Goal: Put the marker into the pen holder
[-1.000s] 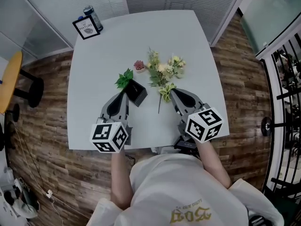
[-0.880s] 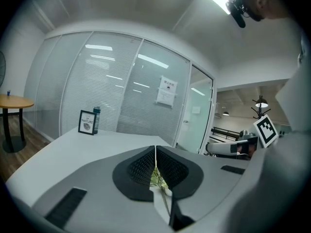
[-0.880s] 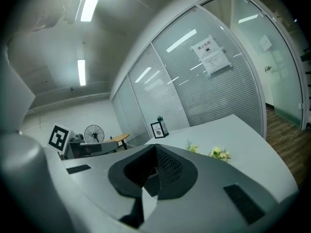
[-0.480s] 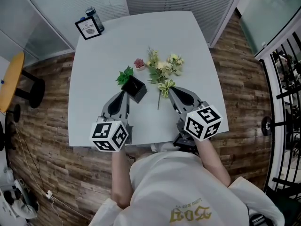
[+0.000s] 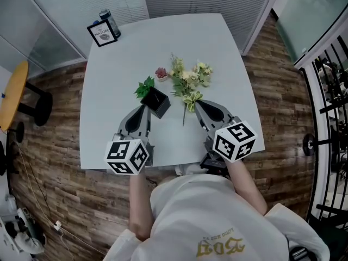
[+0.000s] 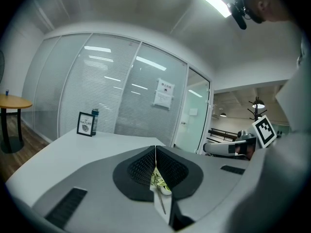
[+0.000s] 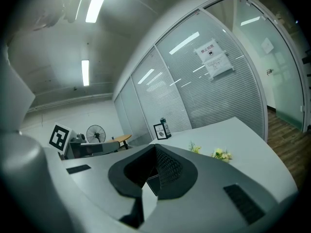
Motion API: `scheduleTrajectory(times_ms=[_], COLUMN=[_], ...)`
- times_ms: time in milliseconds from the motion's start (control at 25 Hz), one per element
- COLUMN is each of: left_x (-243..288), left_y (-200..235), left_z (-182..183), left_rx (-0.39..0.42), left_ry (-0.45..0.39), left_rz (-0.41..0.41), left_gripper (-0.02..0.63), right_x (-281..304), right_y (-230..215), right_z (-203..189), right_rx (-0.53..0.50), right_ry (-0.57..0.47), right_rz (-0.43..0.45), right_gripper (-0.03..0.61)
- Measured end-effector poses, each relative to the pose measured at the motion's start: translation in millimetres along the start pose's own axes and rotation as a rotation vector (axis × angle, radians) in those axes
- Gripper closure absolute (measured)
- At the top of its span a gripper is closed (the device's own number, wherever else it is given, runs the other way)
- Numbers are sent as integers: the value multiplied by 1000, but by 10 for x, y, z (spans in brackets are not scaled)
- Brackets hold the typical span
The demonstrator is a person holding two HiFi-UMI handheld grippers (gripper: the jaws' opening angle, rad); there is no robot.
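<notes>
A black square pen holder [image 5: 155, 100] stands near the middle of the white table [image 5: 109, 91], with a green leafy sprig [image 5: 144, 87] at its far side. My left gripper [image 5: 143, 107] is shut and empty, its tip just short of the holder's near left corner. My right gripper [image 5: 198, 104] is also shut and empty, its tip beside a bunch of pale flowers [image 5: 187, 80]. A thin dark stalk [image 5: 184, 118] lies between the grippers; I cannot tell if it is a stem or the marker. The left gripper [image 6: 155, 149] and right gripper [image 7: 156, 148] have their pads pressed together.
A small pink potted plant [image 5: 161, 73] sits behind the holder. A framed card [image 5: 102, 33] and a dark bottle [image 5: 110, 20] stand at the table's far left corner. A glass partition with blinds runs behind the table; an orange side table [image 5: 12, 94] stands at the left.
The pen holder sits slightly farther up the table from my left gripper than a second ago. Both grippers have stayed almost still and shut.
</notes>
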State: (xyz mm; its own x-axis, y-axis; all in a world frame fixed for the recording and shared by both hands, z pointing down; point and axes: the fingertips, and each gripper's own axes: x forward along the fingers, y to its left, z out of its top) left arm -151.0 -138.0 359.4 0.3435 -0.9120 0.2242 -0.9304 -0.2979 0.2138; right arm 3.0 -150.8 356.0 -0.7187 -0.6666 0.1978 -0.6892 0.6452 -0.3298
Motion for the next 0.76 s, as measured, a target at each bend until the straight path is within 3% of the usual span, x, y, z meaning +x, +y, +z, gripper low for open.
scheduleTrajectory(times_ms=[760], left_x=[14], left_y=[86], left_z=[-52], left_rx=[-14], left_ry=[11], left_rz=[-13], left_gripper=[598], right_x=[100], right_y=[44], right_z=[-31], right_rx=[-5], right_ry=[15], right_rz=[2], right_gripper=[561])
